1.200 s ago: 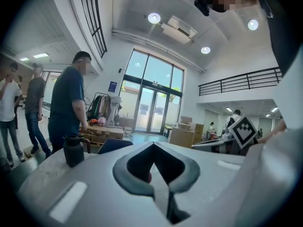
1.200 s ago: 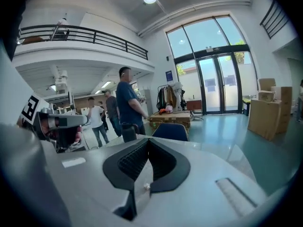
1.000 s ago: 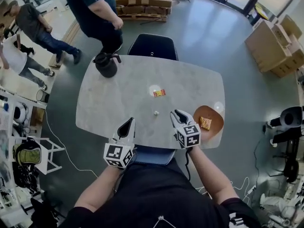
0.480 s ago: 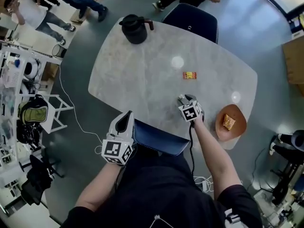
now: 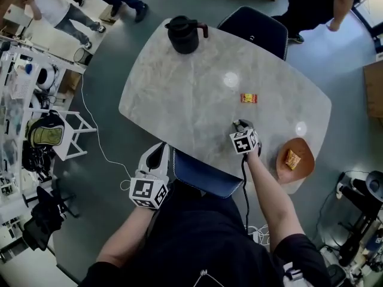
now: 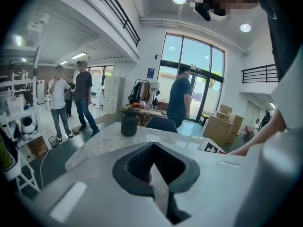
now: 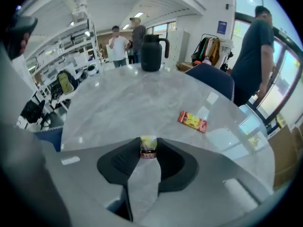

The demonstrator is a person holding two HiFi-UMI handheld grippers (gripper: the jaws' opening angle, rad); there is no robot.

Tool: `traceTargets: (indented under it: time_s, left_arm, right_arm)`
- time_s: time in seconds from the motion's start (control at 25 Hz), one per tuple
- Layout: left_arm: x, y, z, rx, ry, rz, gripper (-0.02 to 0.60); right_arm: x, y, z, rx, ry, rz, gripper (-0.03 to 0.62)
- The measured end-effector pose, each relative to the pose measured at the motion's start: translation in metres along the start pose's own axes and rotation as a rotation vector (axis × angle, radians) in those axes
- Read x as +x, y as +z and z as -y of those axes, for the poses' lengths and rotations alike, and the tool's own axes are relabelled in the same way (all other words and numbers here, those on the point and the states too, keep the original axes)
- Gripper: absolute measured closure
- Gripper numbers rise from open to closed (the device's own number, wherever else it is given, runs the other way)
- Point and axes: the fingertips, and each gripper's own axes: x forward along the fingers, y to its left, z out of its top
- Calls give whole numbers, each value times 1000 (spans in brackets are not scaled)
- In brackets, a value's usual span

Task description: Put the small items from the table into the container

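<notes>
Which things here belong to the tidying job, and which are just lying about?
Job: small sweet between the closing jaws of the right gripper; snack packet on the table; orange bowl, with a second packet already inside.
Lying about: black jug; far chair.

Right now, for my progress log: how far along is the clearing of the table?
Done: one packet lies in the orange bowl. In hand: the right gripper, its jaws closing, has a small yellowish item between them. Left: the red-and-yellow packet on the table.
</notes>
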Motion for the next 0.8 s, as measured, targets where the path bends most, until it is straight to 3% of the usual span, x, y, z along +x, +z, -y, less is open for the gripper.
traceTargets:
  time_s: [0.36, 0.52, 0.64, 0.8]
  left_arm:
    - [31, 59, 53, 74, -162, 127, 578]
    - [31, 71, 92, 87, -237, 157, 578]
    - [47, 85, 121, 112, -318, 183, 578]
    - [57, 81, 162, 138, -416, 161, 578]
  right_arm:
    - [-185, 75, 32, 289, -93, 450, 461]
    - [-268, 73, 31, 388, -109, 585, 461]
    - [-321, 74, 39, 429, -170, 688, 461]
    - [-355, 46, 39, 475, -240, 728, 459]
